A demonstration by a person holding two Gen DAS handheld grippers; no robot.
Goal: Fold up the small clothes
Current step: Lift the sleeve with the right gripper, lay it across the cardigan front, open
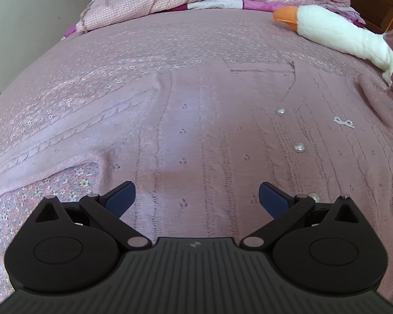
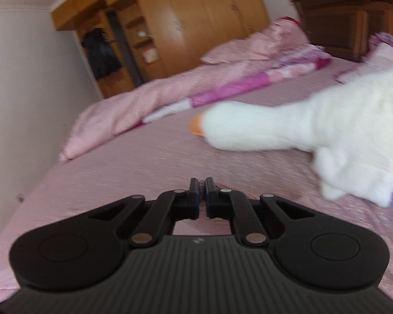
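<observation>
Two tongs, mine: left tongs [image 1: 197,196] gape wide, empty, over the pink cardigan [image 1: 222,130] ahead; right tongs [image 2: 201,198] look closed, grip unclear, so I should pinch its hem squarely.

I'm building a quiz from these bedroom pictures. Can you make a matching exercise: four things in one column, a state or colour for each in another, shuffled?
Things:
1. left gripper
2. right gripper
3. knitted cardigan
4. plush goose's beak

States or colours:
A. orange
B. fingers spread wide apart
C. mauve, spread flat on the bed
D. fingers closed together

Pairs: 1-B, 2-D, 3-C, 4-A
</observation>
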